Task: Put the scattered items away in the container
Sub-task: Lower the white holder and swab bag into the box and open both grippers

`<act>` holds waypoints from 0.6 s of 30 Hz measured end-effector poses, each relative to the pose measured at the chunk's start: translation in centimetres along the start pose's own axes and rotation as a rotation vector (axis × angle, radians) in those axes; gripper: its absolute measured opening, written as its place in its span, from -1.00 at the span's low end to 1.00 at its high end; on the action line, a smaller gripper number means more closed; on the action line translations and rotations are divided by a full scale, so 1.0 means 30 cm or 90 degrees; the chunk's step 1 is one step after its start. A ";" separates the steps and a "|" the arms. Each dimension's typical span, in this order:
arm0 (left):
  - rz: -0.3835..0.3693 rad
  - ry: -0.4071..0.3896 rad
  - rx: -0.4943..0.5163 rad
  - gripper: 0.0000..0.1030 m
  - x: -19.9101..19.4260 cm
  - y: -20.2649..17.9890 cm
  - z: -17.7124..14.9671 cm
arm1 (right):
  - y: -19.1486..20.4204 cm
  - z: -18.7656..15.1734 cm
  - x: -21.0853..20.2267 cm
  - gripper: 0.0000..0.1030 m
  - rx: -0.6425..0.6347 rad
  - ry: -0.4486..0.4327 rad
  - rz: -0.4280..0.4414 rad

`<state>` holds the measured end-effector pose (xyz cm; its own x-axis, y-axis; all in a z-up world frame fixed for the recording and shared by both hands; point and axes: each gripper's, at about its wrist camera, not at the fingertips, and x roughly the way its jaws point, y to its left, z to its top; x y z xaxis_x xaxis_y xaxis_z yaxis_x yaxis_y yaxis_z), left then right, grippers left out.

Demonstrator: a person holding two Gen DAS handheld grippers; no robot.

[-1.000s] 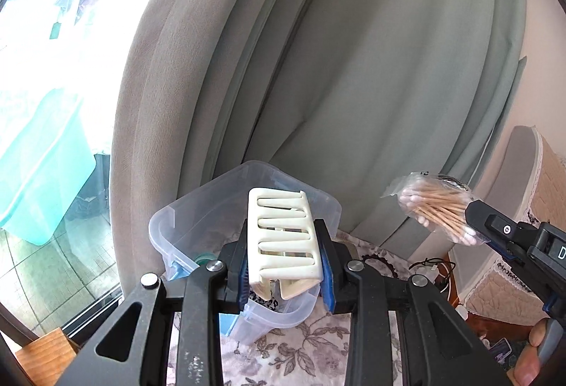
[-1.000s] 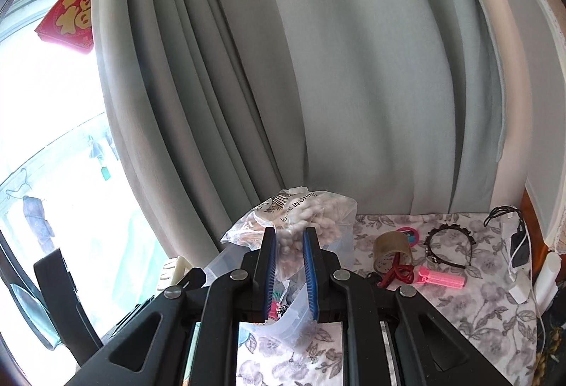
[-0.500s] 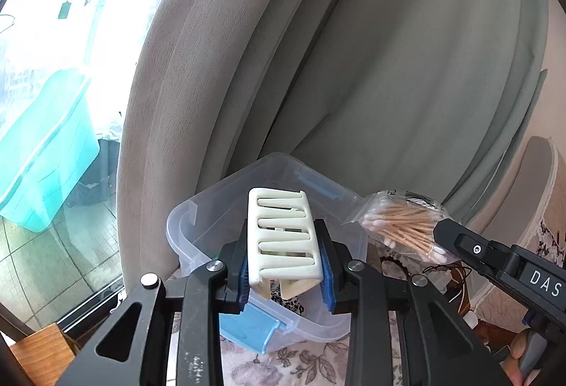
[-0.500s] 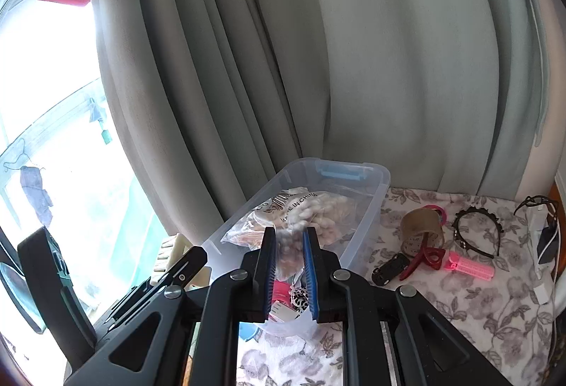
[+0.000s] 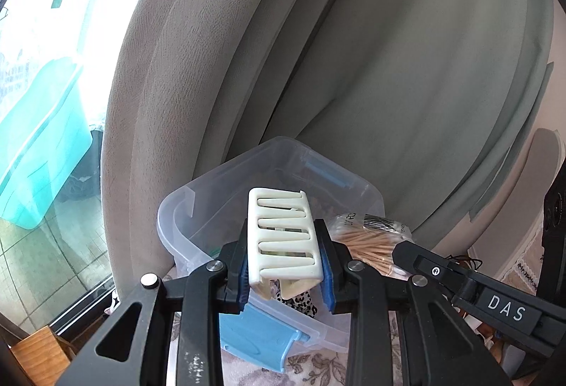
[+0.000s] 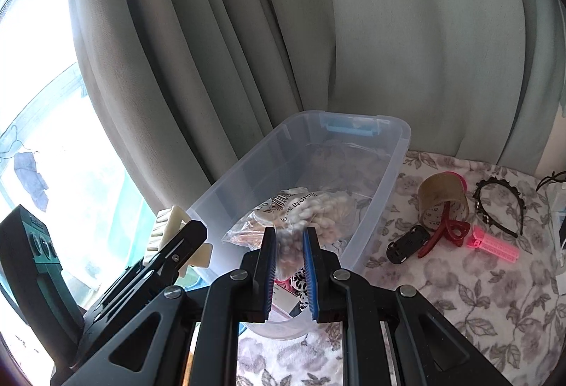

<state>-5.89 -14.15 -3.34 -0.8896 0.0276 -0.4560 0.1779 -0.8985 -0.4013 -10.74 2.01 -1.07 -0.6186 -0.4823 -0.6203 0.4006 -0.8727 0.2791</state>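
Observation:
My left gripper (image 5: 284,257) is shut on a cream hair claw clip (image 5: 283,237), held above the near end of the clear plastic bin (image 5: 198,205). My right gripper (image 6: 288,244) is shut on a clear bag of cotton swabs (image 6: 304,212), held over the bin (image 6: 385,159). The swab bag (image 5: 368,237) and the right gripper show at the right in the left wrist view. The claw clip (image 6: 166,227) and the left gripper show at the left in the right wrist view. A leopard-print item (image 5: 300,301) lies inside the bin.
On the floral cloth right of the bin lie a tape roll (image 6: 444,198), a red claw clip (image 6: 445,230), a black clip (image 6: 406,243), a pink hair roller (image 6: 495,244) and a black headband (image 6: 502,202). Grey curtains (image 6: 318,32) hang behind the bin. A window is at the left.
Both grippers have come down and forward toward the bin with their items still held. The swab bag now hangs over the bin's inside, beside the claw clip.

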 end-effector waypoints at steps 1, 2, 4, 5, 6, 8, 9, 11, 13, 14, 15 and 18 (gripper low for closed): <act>-0.001 0.002 -0.002 -0.37 0.008 0.004 -0.001 | -0.001 -0.002 0.008 -0.68 0.001 0.004 0.000; -0.001 0.005 -0.002 -0.37 0.016 0.006 -0.002 | -0.001 -0.005 0.013 -0.68 0.002 0.007 -0.001; 0.000 0.010 -0.001 -0.37 0.031 0.010 -0.004 | -0.002 -0.008 0.020 -0.68 0.005 0.014 -0.001; 0.000 0.011 -0.001 -0.37 0.037 0.011 -0.005 | -0.004 -0.010 0.025 -0.68 0.006 0.017 -0.001; 0.000 0.012 0.000 -0.37 0.042 0.013 -0.006 | -0.006 -0.012 0.031 -0.68 0.007 0.021 -0.001; 0.001 0.017 0.000 -0.37 0.054 0.015 -0.007 | -0.009 -0.016 0.041 -0.68 0.010 0.027 -0.001; 0.002 0.021 -0.001 -0.37 0.062 0.018 -0.008 | -0.010 -0.017 0.045 -0.68 0.011 0.029 -0.001; 0.005 0.029 -0.004 -0.37 0.077 0.024 -0.011 | -0.015 -0.021 0.055 -0.68 0.013 0.033 0.000; 0.003 0.032 -0.008 -0.38 0.086 0.033 -0.014 | -0.020 -0.024 0.064 -0.68 0.014 0.037 0.001; 0.003 0.032 -0.007 -0.38 0.088 0.035 -0.013 | -0.021 -0.024 0.067 -0.68 0.014 0.039 0.001; 0.004 0.031 -0.005 -0.38 0.090 0.035 -0.012 | -0.023 -0.025 0.072 -0.68 0.015 0.041 0.002; 0.004 0.033 -0.003 -0.38 0.098 0.038 -0.010 | -0.027 -0.028 0.085 -0.68 0.016 0.048 0.003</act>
<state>-8.18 -14.95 -5.37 -0.8656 0.0442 -0.4987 0.1860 -0.8964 -0.4023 -12.09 1.55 -3.49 -0.5640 -0.4806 -0.6715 0.3858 -0.8724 0.3003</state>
